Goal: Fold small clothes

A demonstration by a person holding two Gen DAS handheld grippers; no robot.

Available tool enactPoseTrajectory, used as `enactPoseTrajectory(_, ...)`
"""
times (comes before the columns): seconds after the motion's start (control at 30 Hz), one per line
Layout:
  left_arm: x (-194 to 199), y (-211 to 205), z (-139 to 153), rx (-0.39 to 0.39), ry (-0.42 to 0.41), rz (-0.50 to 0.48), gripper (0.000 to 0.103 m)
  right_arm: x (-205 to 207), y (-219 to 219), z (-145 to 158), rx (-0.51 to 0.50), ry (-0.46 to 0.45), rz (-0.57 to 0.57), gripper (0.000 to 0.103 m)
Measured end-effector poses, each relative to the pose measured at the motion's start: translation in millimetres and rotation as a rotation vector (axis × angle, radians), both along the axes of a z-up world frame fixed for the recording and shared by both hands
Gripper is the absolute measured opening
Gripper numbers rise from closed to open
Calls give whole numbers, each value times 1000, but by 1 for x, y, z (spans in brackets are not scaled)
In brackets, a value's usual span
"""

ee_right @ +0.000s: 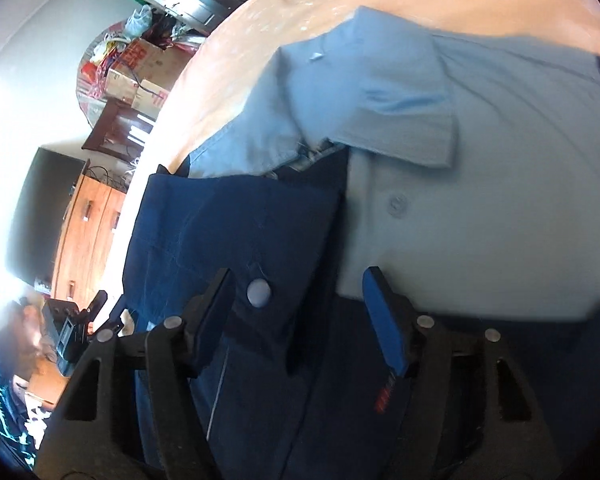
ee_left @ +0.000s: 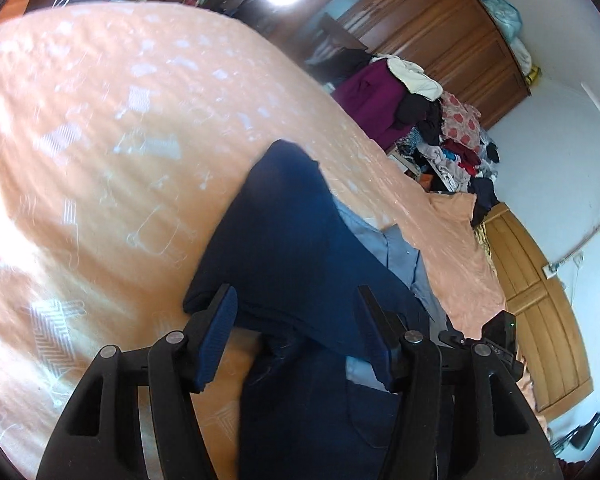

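The left gripper [ee_left: 296,336] is hovering with its fingers [ee_left: 216,336] parted, a raised fold of the navy cloth [ee_left: 284,232] lying between them; whether the pads are touching the fabric cannot be told, but they are not clenching it. The right gripper [ee_right: 300,320] is likewise standing spread over the garment, with the navy panel [ee_right: 236,232] and its pale button [ee_right: 259,292] lying between its fingers [ee_right: 384,324], nothing pinched.

The thing being folded is a small two-tone shirt [ee_right: 480,220], light blue with navy parts, lying on the bed's peach sheet [ee_left: 100,160]. Its collar [ee_right: 404,120] is showing face-up in the right wrist view. Judging by this, a fold is partway through: one navy part is already lying doubled over the light blue body, and both grippers are sitting released. The next move is probably calling for each gripper to close on a hem or corner and carry it across without dragging the layers beneath.

As for room, the sheet is stretching wide and bare beyond the shirt in the left wrist view. The bed's edge is running close along the shirt's far side there, with a heap of clothes [ee_left: 440,132] and a wooden wardrobe [ee_left: 440,32] beyond it.
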State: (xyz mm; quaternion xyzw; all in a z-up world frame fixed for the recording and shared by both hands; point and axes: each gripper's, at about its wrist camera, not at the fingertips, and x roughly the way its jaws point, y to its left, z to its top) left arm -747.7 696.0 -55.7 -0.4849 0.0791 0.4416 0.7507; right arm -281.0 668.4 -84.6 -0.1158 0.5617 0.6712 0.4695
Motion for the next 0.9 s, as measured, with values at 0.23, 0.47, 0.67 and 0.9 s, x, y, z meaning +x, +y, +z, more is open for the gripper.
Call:
enactPoseTrajectory(0.23,-12,-3,-9,13,-50,47,62,-7,4,14,46,2,25,3)
enactPoseTrajectory(0.47,-33,-11,-8,42,-114,134,69,57,-47,54,154,-34,-114,3)
enactPoseTrajectory(0.67,-22,-7,-9,29,-47,106,70,85,-58,32,103,-52,-156,3)
enactPoseTrajectory(0.9,14,3,20,46,175,-19,70,97,-83,47,163,-12,-214,3)
